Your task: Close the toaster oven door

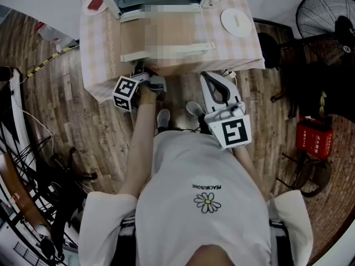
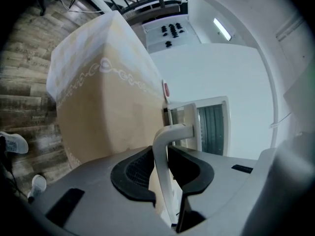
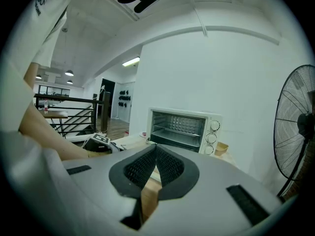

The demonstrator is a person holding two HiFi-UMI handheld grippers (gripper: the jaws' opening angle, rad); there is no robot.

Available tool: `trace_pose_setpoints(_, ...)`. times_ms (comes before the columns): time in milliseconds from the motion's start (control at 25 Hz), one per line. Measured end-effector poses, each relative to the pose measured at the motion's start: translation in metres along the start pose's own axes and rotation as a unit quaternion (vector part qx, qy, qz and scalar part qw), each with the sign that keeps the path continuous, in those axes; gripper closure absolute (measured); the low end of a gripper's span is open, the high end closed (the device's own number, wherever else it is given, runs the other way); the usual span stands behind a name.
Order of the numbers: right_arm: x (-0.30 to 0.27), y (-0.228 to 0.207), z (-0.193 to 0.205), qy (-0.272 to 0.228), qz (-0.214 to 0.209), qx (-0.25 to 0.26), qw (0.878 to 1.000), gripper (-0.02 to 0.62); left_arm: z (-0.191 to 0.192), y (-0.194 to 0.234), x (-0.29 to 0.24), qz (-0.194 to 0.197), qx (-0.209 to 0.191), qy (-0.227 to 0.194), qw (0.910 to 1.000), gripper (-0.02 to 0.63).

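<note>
Left gripper [image 2: 165, 156] clamped on door handle [image 2: 177, 130], right gripper [image 3: 154, 154] closed, empty, open oven [image 3: 183, 130] on cloth-covered table [image 1: 102, 43], plank floor [image 1: 66, 121], fan [image 3: 295, 127], white wall [image 3: 206, 68]

The toaster oven [image 3: 183, 130] has a smooth white painted-metal shell and a glossy white door handle [image 2: 161, 154]; beneath it lie a matt checked cloth tablecloth [image 1: 100, 43] and a grainy wood-plank floor [image 1: 66, 112].

Plank floor [image 1: 72, 121], probably wood; white walls [image 3: 221, 68]
</note>
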State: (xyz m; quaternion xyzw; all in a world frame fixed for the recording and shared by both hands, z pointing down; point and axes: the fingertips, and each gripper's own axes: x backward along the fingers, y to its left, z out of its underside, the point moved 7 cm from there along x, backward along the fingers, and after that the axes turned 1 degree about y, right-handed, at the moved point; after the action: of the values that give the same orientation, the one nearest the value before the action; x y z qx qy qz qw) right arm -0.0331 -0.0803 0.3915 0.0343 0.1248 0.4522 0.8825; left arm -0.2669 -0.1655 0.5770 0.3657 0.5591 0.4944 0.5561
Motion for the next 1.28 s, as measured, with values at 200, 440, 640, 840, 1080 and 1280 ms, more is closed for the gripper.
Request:
trace_pose_setpoints(200, -0.003, 0.002, -0.002, -0.007, -0.008, 0.000, 1.000, 0.584, 0.000, -0.007, 0.003, 0.019, -0.007, -0.005, 0.9998, 0.509)
trace_pose_setpoints(440, -0.005, 0.001, -0.005, -0.019, -0.015, -0.006, 1.000, 0.585, -0.002, -0.022, 0.006, 0.043, -0.018, -0.009, 0.9989, 0.508)
trace_pose_setpoints(640, -0.009, 0.001, -0.011, -0.034, -0.022, -0.002, 0.999, 0.584, -0.003, -0.028, 0.007, 0.045, -0.018, -0.012, 0.9988, 0.508)
trace_pose_setpoints(840, -0.010, -0.002, -0.014, -0.038, -0.024, 0.002, 0.999, 0.584, -0.005, -0.038, 0.006, 0.061, -0.012, -0.016, 0.9979, 0.505)
trace_pose_setpoints(1080, -0.011, -0.007, -0.017, -0.047, -0.025, 0.001, 0.999, 0.584, -0.008, -0.053, 0.005, 0.087, -0.003, -0.023, 0.9960, 0.502)
trace_pose_setpoints(1280, -0.013, -0.009, -0.020, -0.055, -0.029, 0.001, 0.998, 0.584, -0.011, -0.063, 0.003, 0.098, -0.004, -0.022, 0.9949, 0.497)
